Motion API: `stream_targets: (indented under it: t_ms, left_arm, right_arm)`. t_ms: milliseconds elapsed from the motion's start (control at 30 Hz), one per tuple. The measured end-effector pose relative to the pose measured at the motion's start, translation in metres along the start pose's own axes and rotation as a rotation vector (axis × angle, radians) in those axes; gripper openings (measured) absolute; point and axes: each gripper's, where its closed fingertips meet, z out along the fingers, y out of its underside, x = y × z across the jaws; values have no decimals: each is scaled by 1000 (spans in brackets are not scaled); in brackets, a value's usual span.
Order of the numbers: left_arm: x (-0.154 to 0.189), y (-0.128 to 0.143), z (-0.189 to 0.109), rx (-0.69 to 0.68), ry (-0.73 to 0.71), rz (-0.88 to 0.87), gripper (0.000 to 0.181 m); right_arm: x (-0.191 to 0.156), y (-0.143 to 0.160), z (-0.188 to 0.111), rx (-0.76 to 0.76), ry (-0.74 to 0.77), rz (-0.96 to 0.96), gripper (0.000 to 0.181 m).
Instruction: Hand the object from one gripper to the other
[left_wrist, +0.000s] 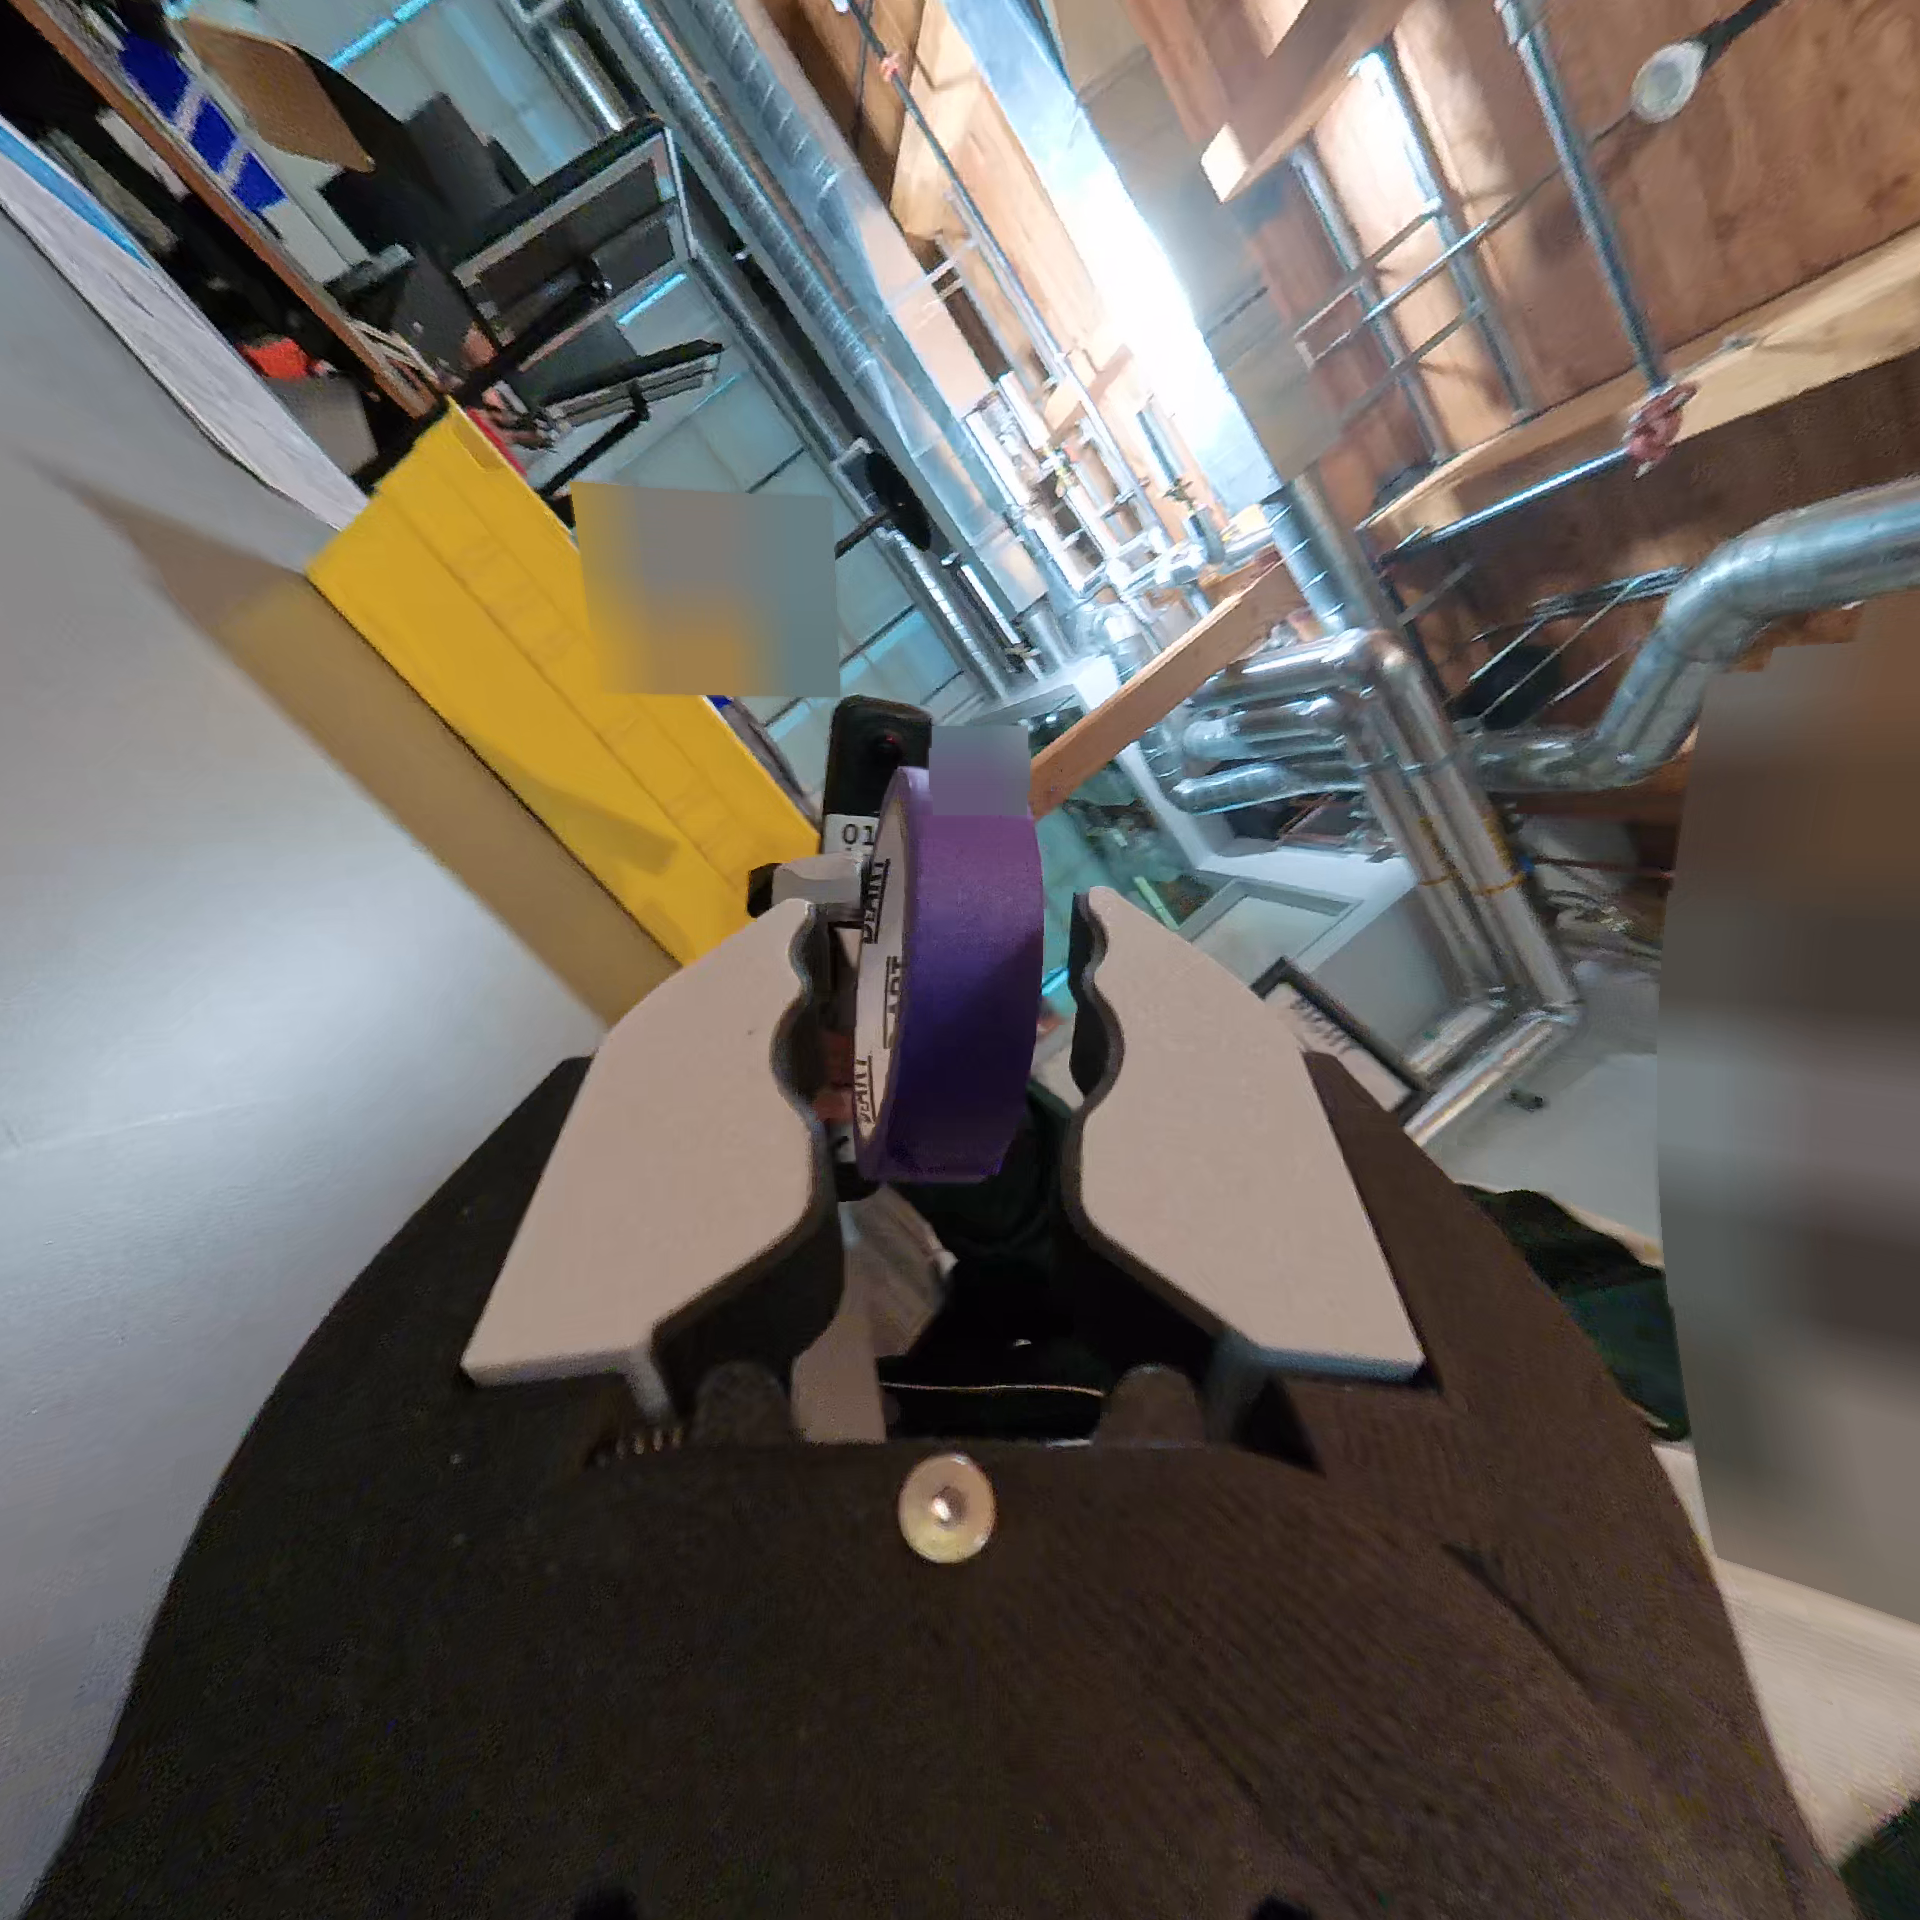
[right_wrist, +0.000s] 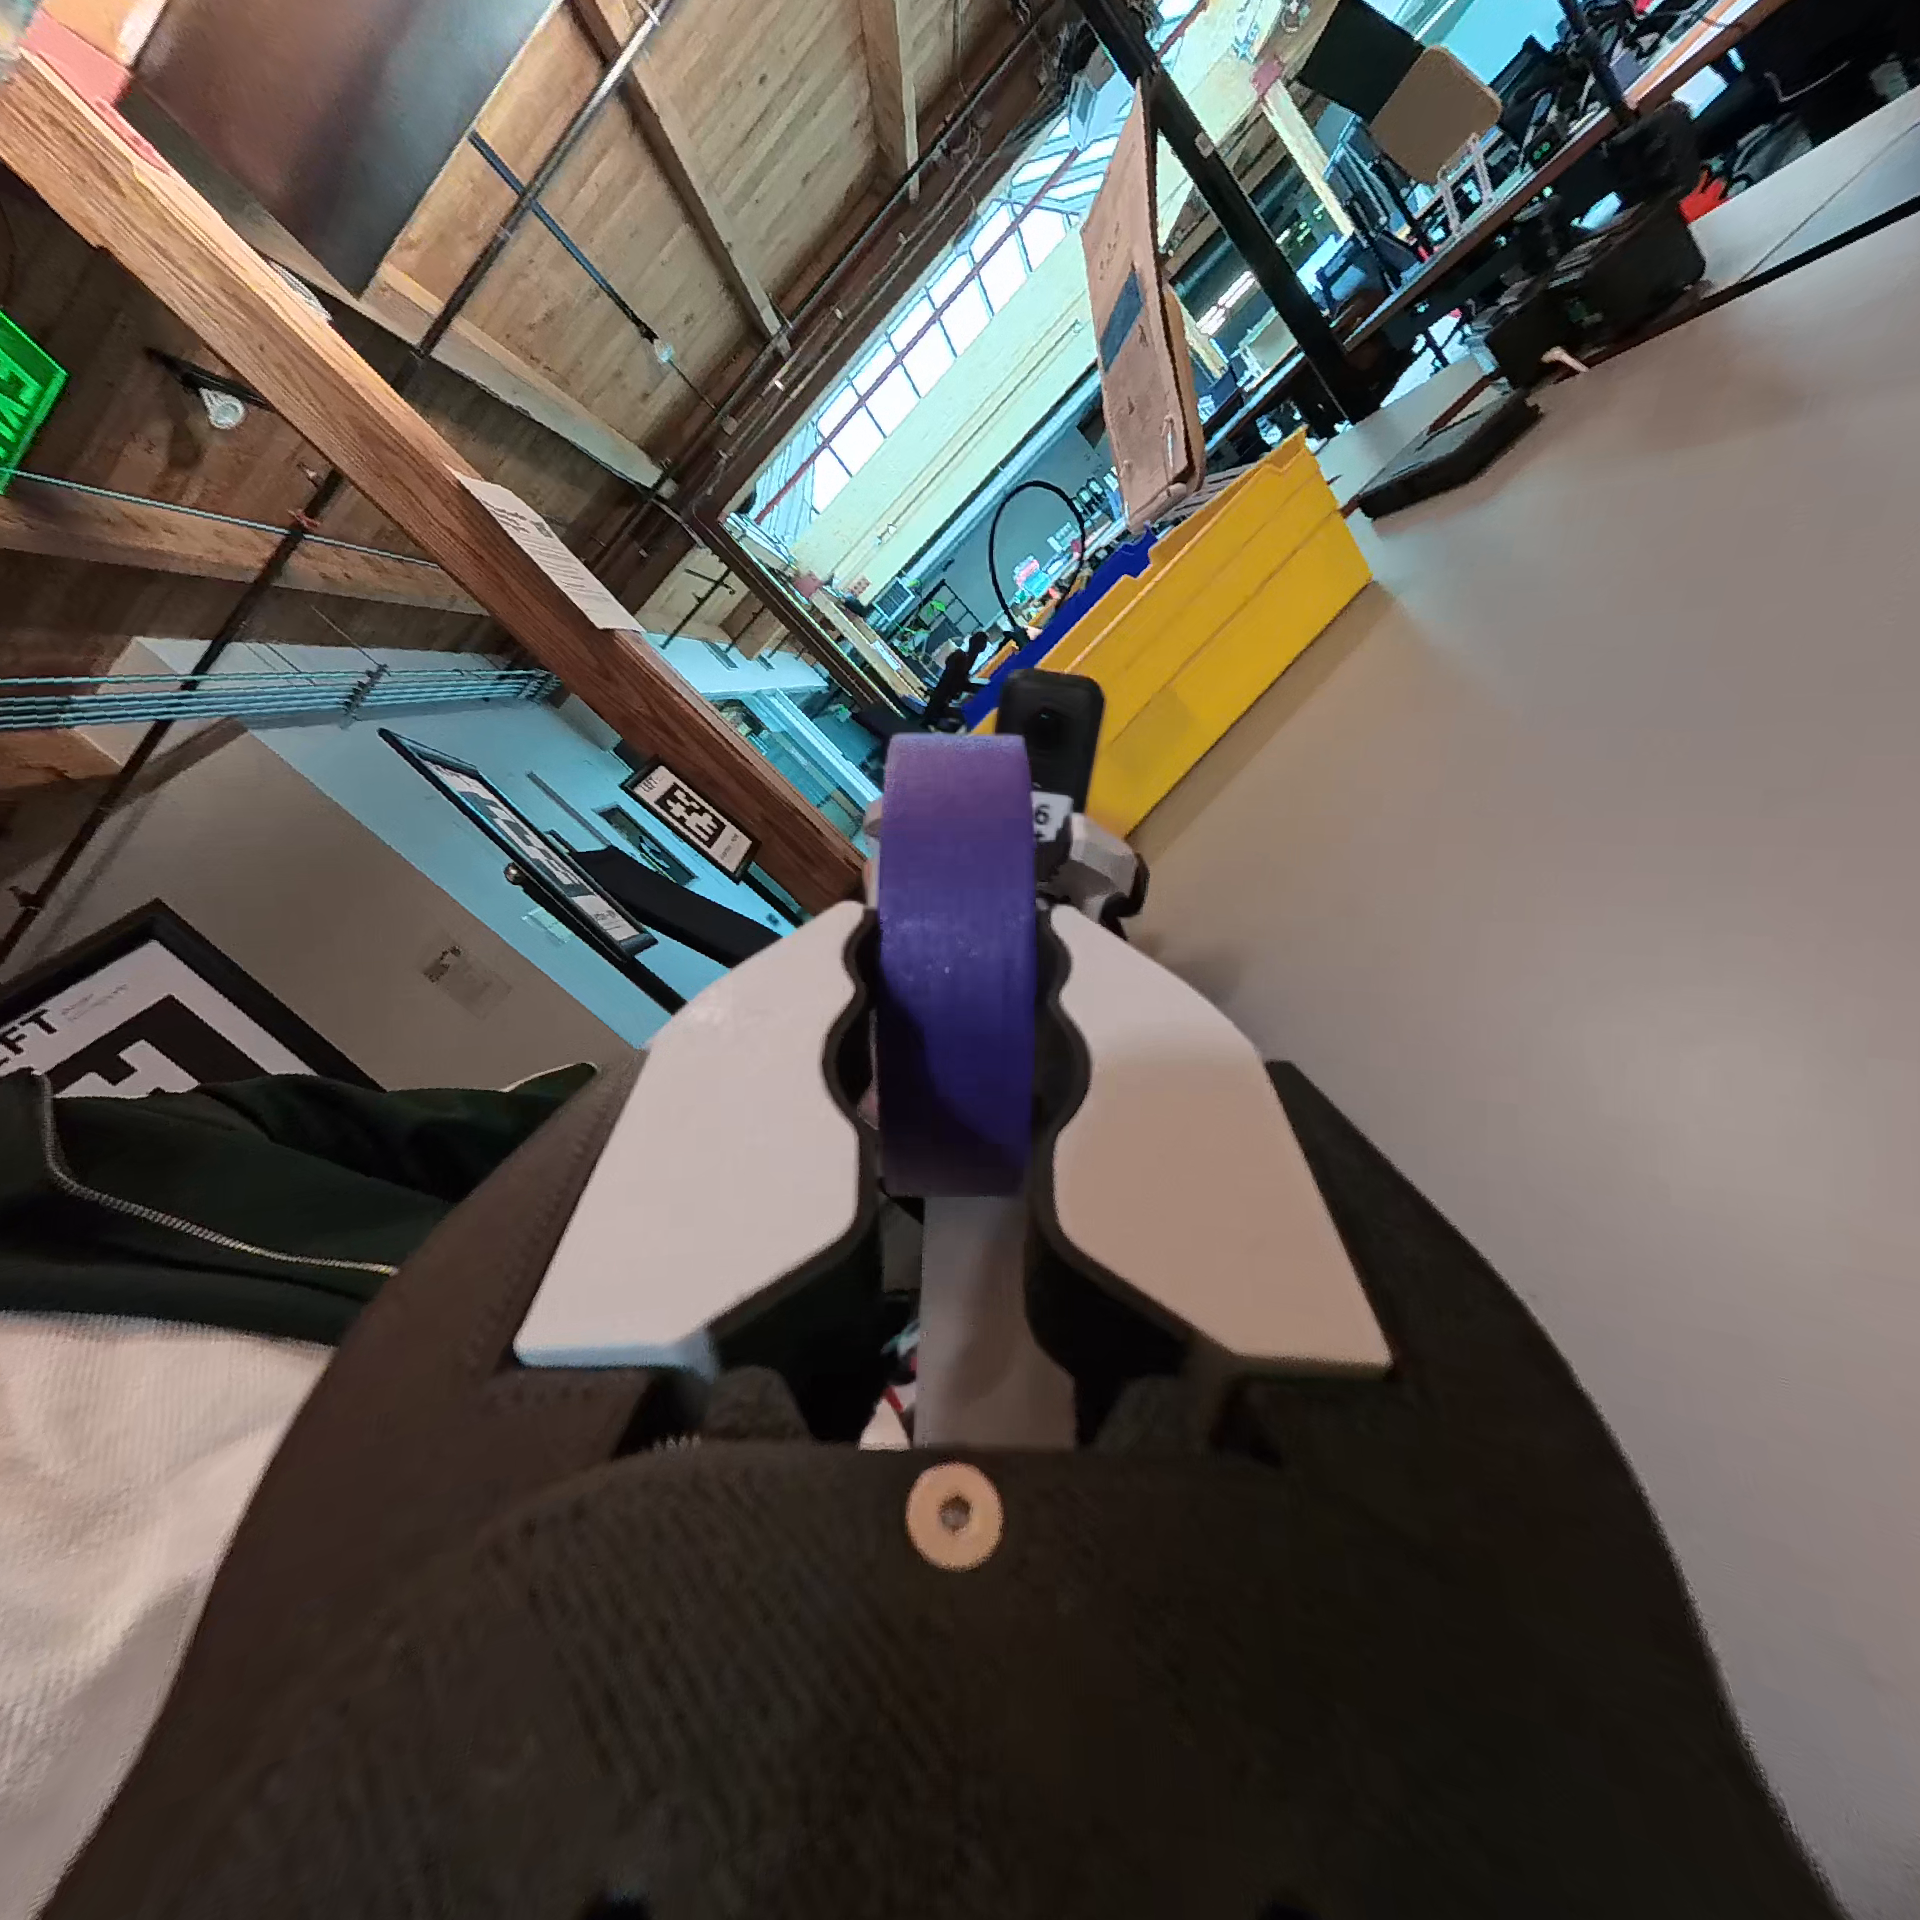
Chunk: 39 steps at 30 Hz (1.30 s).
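Observation:
A roll of purple tape (left_wrist: 966, 987) stands on edge in the air between both grippers. In the right wrist view my right gripper (right_wrist: 951, 920) is shut on the purple tape (right_wrist: 956, 987), with both white fingers pressed against its sides. In the left wrist view my left gripper (left_wrist: 945, 914) is open around the same roll, and a gap shows between the tape and its right-hand finger (left_wrist: 1195, 1091). One white finger (right_wrist: 966, 1299) of the left gripper shows below the tape in the right wrist view.
A white table (right_wrist: 1558, 935) lies beside the grippers, with a yellow bin (right_wrist: 1247, 603) at its far end. The bin also shows in the left wrist view (left_wrist: 499, 623). A small black camera (right_wrist: 1049, 717) on a mount stands just behind the tape. A dark green jacket (right_wrist: 208, 1174) is close by. One gripper's finger ends stand about 7 cm off the other's.

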Motion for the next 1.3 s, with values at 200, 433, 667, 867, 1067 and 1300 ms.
stream_targets:
  t_ms: [200, 433, 667, 867, 1067, 1300]
  left_arm:
    - [-4, -4, -4, -56, -180, 256, 47]
    - [-15, 4, -1, -295, -558, 813, 57]
    - [-42, 23, -8, -529, -759, 1017, 36]
    - [-32, 15, -9, -502, -759, 1044, 16]
    - [-21, 5, -8, -380, -645, 929, 13]
    - [-1, 6, -1, -227, -276, 583, 13]
  right_arm:
    - [5, 2, -1, -17, 45, -15, 28]
    - [22, 6, -3, -32, 203, -42, 28]
    - [10, 19, 14, -70, 316, -204, 29]
    - [-7, 23, 26, -86, 398, -420, 29]
    - [-53, 0, 31, 106, 136, -516, 88]
    - [-65, 19, 25, -28, -102, -627, 77]
